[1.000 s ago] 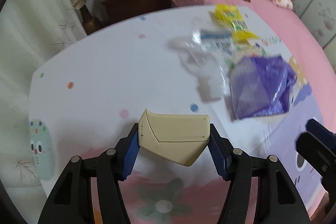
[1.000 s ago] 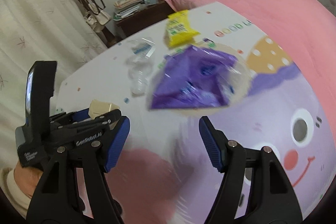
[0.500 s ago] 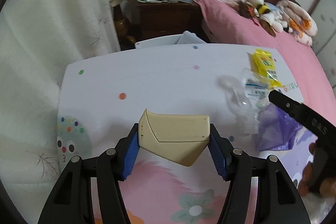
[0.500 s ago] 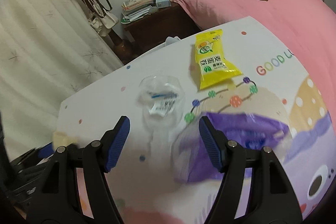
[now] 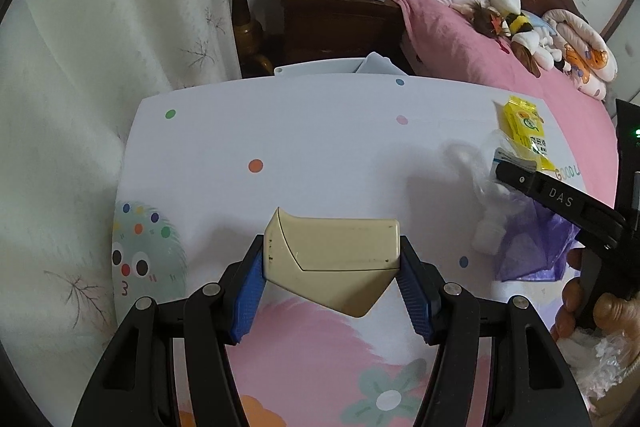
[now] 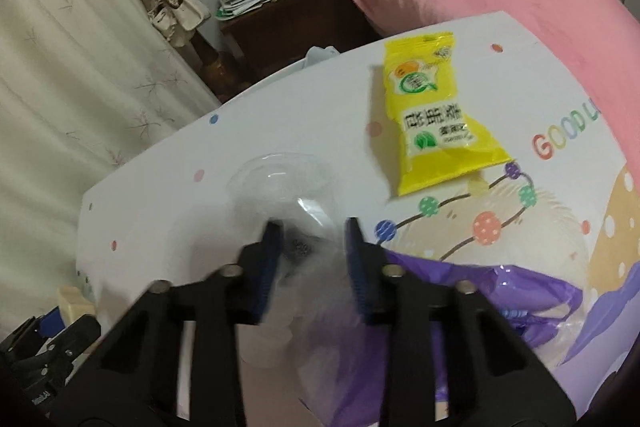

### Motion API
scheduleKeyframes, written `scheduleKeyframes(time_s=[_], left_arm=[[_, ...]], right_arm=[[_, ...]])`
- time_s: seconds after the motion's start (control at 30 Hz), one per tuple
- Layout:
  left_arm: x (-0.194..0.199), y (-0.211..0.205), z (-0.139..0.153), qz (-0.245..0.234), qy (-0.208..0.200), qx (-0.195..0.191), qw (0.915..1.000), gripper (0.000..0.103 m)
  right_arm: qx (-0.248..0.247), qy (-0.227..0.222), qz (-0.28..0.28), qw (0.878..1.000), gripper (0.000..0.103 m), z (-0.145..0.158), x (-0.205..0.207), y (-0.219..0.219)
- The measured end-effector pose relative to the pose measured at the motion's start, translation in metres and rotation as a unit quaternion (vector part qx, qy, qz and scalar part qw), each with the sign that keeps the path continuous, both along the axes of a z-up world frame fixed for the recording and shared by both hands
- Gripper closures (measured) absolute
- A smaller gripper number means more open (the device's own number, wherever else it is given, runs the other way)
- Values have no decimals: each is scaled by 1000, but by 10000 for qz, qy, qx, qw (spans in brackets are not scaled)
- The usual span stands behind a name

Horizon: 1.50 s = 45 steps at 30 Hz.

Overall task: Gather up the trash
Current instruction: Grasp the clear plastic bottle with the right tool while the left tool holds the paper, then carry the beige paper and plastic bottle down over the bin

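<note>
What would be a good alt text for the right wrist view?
The right gripper closes around a clear plastic bottle lying on a cartoon-printed table. A yellow snack packet lies beyond, a purple plastic bag to the right.

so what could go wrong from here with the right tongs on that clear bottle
1. The clear plastic bottle is thin and smooth; the right tongs, closing around it, may crush it or squeeze it out.
2. The purple bag lies right beside and could get pinched too.
3. The left tongs hold a beige box nearby.
</note>
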<state>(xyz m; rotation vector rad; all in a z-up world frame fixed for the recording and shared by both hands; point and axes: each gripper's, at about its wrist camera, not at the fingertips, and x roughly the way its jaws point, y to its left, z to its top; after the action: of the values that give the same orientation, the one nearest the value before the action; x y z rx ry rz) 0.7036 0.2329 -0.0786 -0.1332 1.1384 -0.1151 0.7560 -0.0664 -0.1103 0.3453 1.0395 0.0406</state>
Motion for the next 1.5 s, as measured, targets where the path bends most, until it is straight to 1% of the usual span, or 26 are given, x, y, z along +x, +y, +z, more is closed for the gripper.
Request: scheduleKeyframes(time_s=[0.03, 0.2, 0.3, 0.43, 0.57, 0.63, 0.77, 0.97, 1.07, 1.2, 1.27, 1.33, 1.43, 1.5], left_arm=[[-1, -1, 1, -11, 2, 1, 10000, 41], [-13, -10, 9, -145, -57, -42, 9999, 41], [-25, -16, 15, -233, -17, -9, 9997, 41], [-52, -27, 28, -398, -59, -124, 9991, 41], [-87, -38, 41, -530, -80, -222, 9983, 41], [-106, -44, 49, -611, -101, -246, 9978, 41], [-148, -57, 64, -755, -135, -246, 9968, 41], [-223, -80, 86, -889, -218, -149, 9957, 41], [-267, -97, 95, -960, -259, -84, 9950, 41], [-335, -128, 105, -1012, -350, -31, 9942, 41], [-371, -145, 107, -966, -396, -16, 9945, 41], [-402, -164, 106, -960, -347, -36, 9948, 41], [-453, -194, 99, -1010, -197, -62, 9947, 41], [-489, -215, 92, -1081, -45, -76, 9941, 41]], right_arm=[[-3, -61, 22, 10000, 83, 2, -2, 1], [-48, -249, 174, 9995, 85, 14, -19, 7], [108, -432, 193, 9988, 85, 32, -41, 5], [407, -636, 227, 9969, 85, 63, -82, 1], [640, -757, 183, 9949, 85, 91, -135, -12], [703, -784, 147, 9943, 85, 99, -158, -18], [749, -736, 63, 9945, 85, 112, -216, -35], [725, -673, 92, 9951, 85, 125, -303, -60], [751, -652, 140, 9949, 85, 132, -352, -77], [715, -711, 308, 9944, 85, 143, -412, -98], [624, -764, 447, 9941, 85, 148, -443, -110], [538, -787, 572, 9938, 85, 152, -469, -123], [324, -891, 812, 9922, 85, 158, -519, -145], [164, -875, 917, 9918, 85, 159, -546, -157]])
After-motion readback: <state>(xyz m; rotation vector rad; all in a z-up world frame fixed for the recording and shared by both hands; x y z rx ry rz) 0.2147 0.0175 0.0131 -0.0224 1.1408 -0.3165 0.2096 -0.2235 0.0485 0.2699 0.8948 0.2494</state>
